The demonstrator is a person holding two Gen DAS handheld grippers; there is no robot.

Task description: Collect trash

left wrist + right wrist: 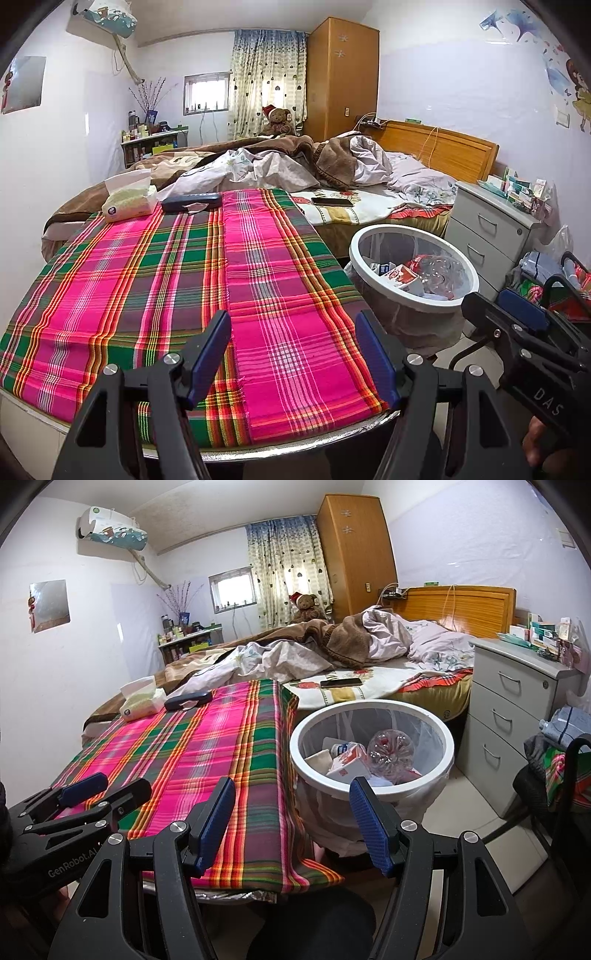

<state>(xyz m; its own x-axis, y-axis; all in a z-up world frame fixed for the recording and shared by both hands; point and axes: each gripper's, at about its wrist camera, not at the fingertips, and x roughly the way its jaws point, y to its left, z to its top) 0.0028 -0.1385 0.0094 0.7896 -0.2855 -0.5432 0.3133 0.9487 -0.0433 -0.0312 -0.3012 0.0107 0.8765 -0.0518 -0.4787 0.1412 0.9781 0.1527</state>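
Note:
A white-rimmed trash bin (354, 254) (295, 746) lined with a clear bag stands on the floor right of the table. It holds a crushed plastic bottle (391, 753) (443, 271), a red-and-white carton (349, 762) (402, 277) and other scraps. My left gripper (295, 354) is open and empty above the near edge of the plaid tablecloth (166, 277). My right gripper (291, 823) is open and empty, held between the table's corner and the bin. Each gripper shows in the other's view: the right one (517, 325), the left one (92, 794).
A tissue pack (129, 201) (142, 701) and a dark case (192, 202) (188, 700) with a paper scrap (195, 208) lie at the table's far end. A bed with a phone (332, 201) (340, 682) is behind. A grey drawer unit (517, 720) and a chair with bags (561, 771) stand right.

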